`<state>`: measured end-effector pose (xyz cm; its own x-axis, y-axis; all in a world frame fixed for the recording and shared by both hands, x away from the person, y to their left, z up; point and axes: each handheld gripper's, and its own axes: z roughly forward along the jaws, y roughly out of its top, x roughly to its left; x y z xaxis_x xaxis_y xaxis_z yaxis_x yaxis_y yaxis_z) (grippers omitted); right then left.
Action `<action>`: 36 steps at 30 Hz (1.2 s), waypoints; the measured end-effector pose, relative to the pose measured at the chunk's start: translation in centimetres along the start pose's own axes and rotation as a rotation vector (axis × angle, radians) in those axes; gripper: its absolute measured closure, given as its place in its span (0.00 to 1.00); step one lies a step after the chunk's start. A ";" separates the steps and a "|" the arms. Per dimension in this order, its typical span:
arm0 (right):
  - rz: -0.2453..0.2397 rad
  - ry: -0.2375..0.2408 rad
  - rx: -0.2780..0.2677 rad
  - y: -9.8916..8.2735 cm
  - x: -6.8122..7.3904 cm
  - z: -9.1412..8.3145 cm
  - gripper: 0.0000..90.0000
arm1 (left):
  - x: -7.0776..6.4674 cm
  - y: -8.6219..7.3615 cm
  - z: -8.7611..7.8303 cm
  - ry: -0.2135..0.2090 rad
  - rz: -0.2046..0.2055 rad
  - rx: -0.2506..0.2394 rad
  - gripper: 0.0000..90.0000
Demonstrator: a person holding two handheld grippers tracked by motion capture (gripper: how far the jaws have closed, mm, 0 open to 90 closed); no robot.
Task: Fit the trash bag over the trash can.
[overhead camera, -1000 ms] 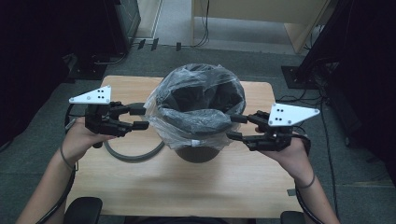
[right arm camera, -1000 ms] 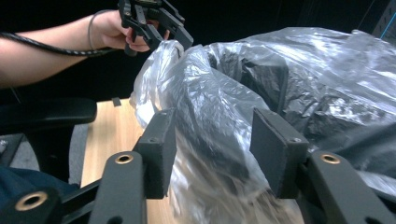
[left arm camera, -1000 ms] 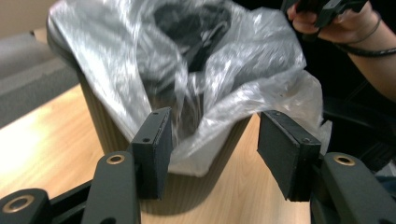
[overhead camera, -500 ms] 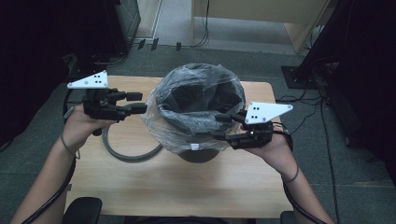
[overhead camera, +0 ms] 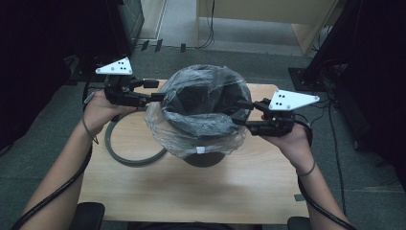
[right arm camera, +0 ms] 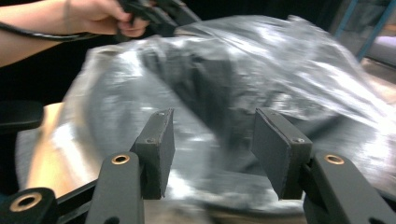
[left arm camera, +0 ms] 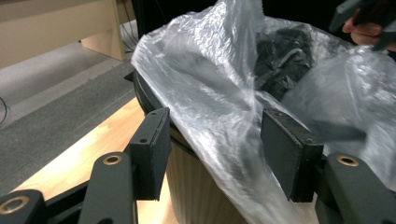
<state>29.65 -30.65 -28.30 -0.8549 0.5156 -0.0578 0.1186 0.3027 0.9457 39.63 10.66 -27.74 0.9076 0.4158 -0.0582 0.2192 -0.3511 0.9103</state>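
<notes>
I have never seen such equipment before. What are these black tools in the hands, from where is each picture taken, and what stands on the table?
A person holds a hand tool with two black jaws in each hand: the left gripper and the right gripper. One picture is taken from above the wooden table. The other two come from small cameras riding on each gripper, looking along its jaws. On the table stands a bin lined with a clear plastic bag; a grey ring lies beside it. Both grippers are at the bag's edge, on opposite sides. Their jaws stand apart with plastic between them, not visibly pinching it.
</notes>
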 end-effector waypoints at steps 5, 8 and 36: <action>0.032 -0.063 -0.018 -0.1 -2.4 0.2 0.55 | 0.7 0.2 0.8 0.019 -0.005 0.017 0.53; 0.049 -0.105 -0.028 0.0 -3.7 0.5 0.55 | 1.2 0.2 1.1 0.024 -0.021 0.012 0.61; 0.124 -0.216 0.064 1.3 -9.7 5.0 0.95 | 3.9 0.6 3.3 0.117 -0.040 -0.001 0.92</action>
<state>40.63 -31.27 -28.10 -0.7050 0.7091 -0.0161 0.2536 0.2731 0.9280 44.50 9.25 -28.77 0.8501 0.5245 -0.0459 0.2535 -0.3313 0.9088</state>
